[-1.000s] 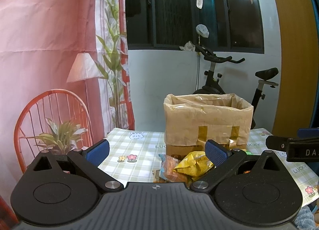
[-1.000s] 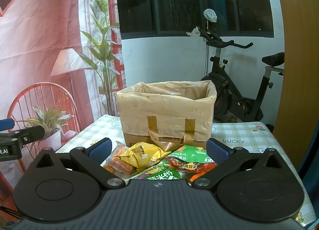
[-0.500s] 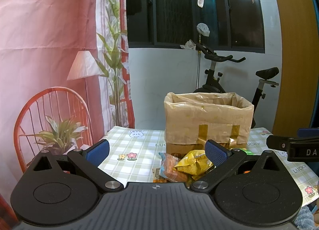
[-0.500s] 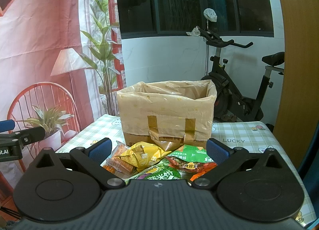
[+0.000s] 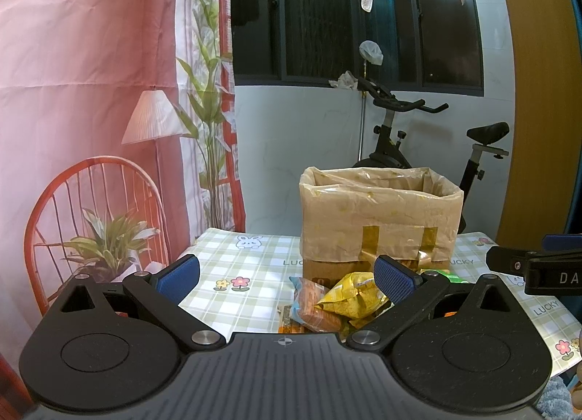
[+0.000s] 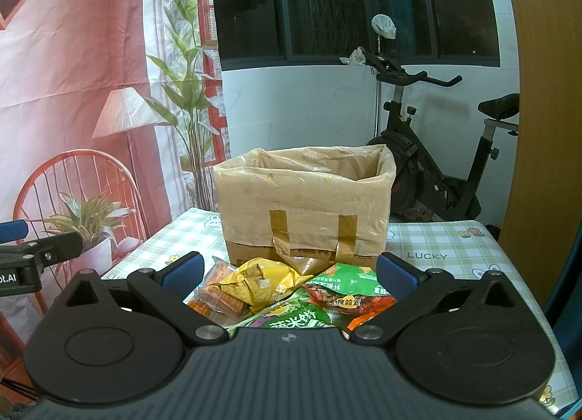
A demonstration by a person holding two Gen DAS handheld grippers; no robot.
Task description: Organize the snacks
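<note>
We note both sets of jaws spread wide and holding nothing: left gripper (image 5: 285, 276), right gripper (image 6: 287, 272). The snack packets (image 6: 291, 296) lie heaped on the checked tabletop (image 6: 447, 256), between and just beyond the right jaws. The plastic-lined cardboard box (image 6: 303, 209) stands directly behind the heap, open-topped.
</note>
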